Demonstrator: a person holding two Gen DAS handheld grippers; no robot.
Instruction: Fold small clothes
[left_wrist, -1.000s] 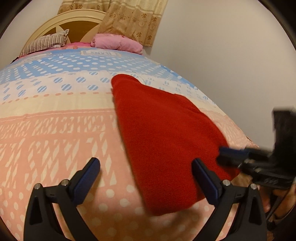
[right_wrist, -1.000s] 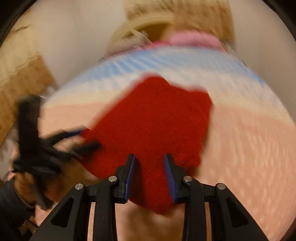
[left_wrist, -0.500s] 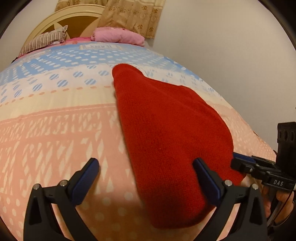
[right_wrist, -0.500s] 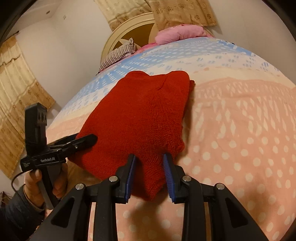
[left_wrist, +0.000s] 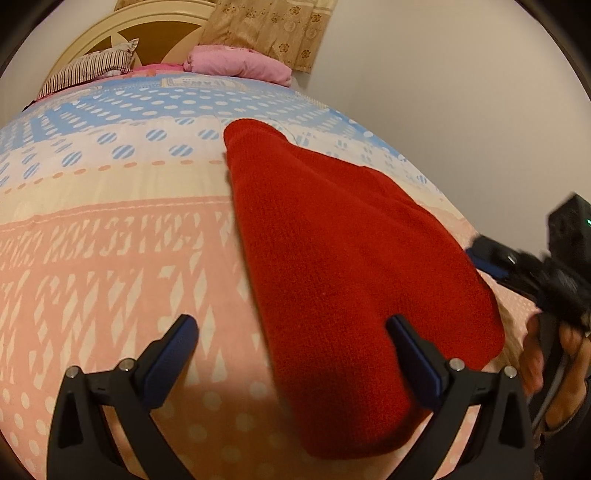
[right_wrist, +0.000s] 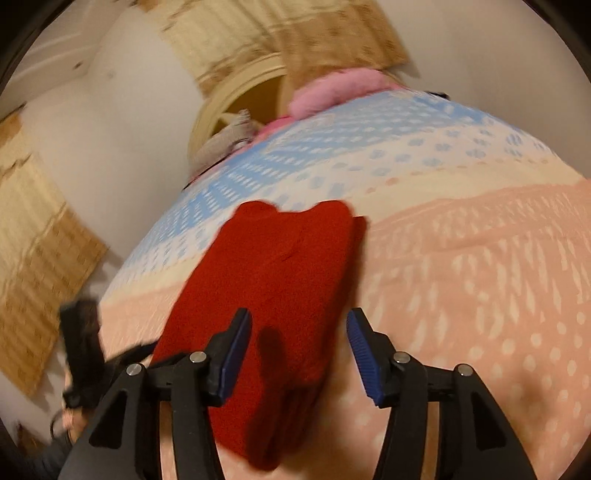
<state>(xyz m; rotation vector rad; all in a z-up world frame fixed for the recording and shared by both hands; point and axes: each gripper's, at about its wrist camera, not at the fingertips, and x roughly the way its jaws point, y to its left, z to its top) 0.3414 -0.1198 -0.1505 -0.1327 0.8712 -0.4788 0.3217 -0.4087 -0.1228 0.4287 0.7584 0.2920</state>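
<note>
red garment (right_wrist: 273, 295) beneath opening right gripper (right_wrist: 299, 354)

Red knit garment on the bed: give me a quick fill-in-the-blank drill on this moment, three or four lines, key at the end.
1. The folded knit garment lying on the bedspread is ____ in colour.
2. The left gripper has its jaws ____, with nothing pressed between them.
3. The right gripper has jaws that are opening, and its pads ____ press on the garment.
4. At the head of the bed, beside the striped pillow, lies a ____ pillow.

Missing words: red; open; do not; pink
</note>
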